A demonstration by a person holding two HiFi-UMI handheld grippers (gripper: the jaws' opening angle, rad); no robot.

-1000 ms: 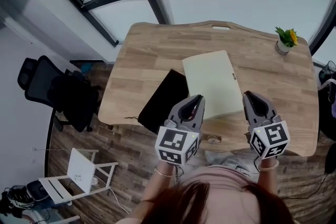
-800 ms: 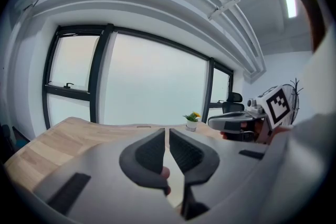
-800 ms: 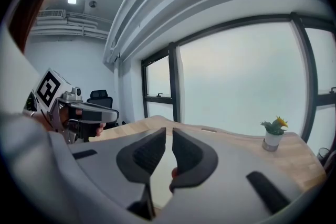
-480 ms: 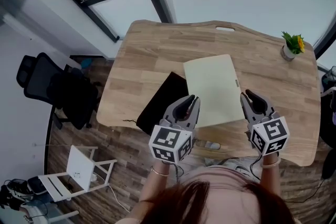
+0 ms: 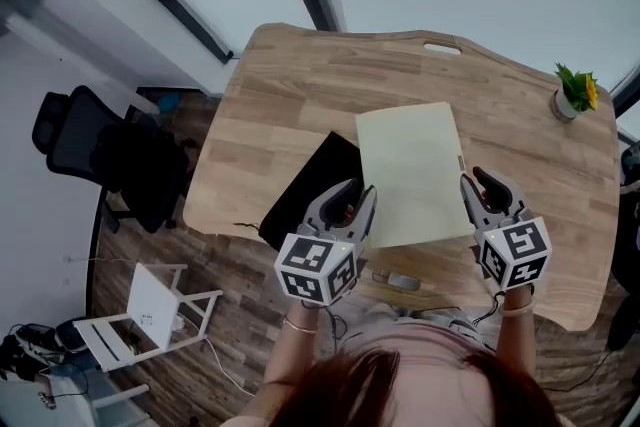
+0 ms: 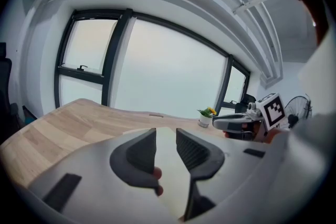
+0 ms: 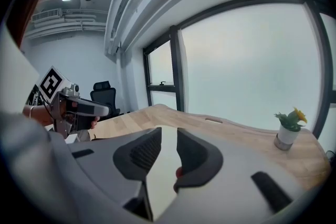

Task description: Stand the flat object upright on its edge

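Flat board (image 5: 410, 170) is lying flat, probably stiff, light, slick. Left gripper (image 5: 355, 197) and right gripper (image 5: 480, 183) have just been opening, nothing between jaws — side edges are offering hold.

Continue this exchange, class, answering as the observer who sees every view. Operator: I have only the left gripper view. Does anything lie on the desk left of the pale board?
Observer: Yes. The head view shows a black flat pad beside the left edge of the pale board.
Operator: Where is my left gripper against them?
Observer: The left gripper, its empty jaws just opening, is at the board's near left corner, over the pad.
Operator: And the right gripper's jaws?
Observer: In the right gripper view, the right gripper has jaws apart, just opening too. Nothing is between them, and the board lies beyond.
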